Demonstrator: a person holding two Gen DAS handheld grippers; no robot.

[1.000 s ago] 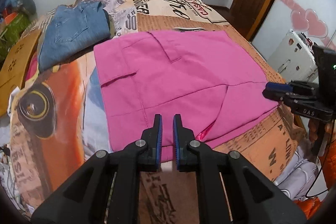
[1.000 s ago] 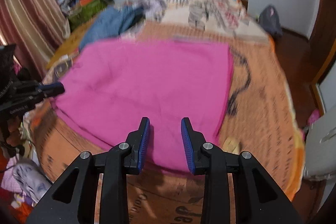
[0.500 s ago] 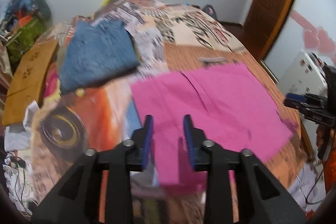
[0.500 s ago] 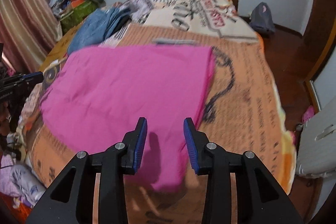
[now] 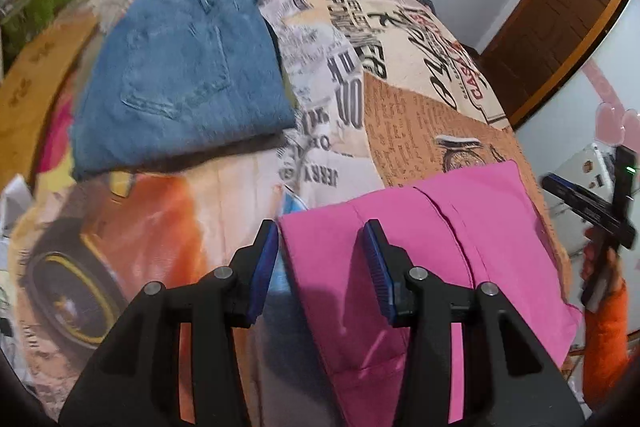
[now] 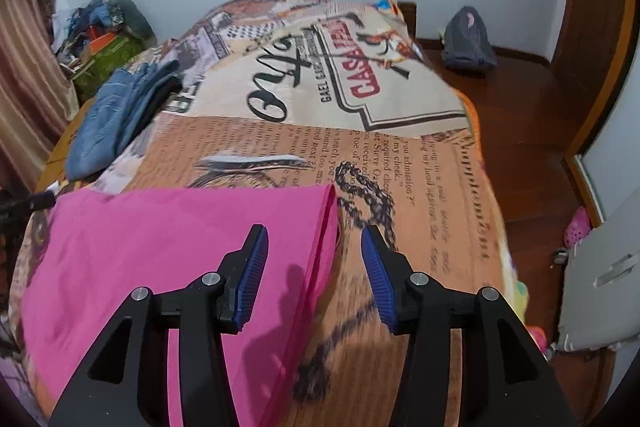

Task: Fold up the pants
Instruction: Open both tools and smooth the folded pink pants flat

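The pink pants (image 5: 432, 259) lie folded flat on the printed bedspread (image 5: 400, 123). My left gripper (image 5: 322, 263) is open and empty, hovering over the pants' far left corner. In the right wrist view the pants (image 6: 168, 251) fill the lower left, and my right gripper (image 6: 312, 267) is open and empty, straddling their right edge near the far right corner. The right gripper also shows in the left wrist view (image 5: 584, 207) at the far right, held by an orange-sleeved hand.
Folded blue jeans (image 5: 180, 79) lie at the bed's far left; they also show in the right wrist view (image 6: 116, 115). A cluttered pile (image 6: 100, 39) sits by the left wall, a dark bag (image 6: 468, 45) on the wooden floor, a door (image 5: 556, 23) at right.
Both grippers have opened wider and moved forward over the pants toward their far edge. The left gripper swung left, bringing the jeans into fuller view.
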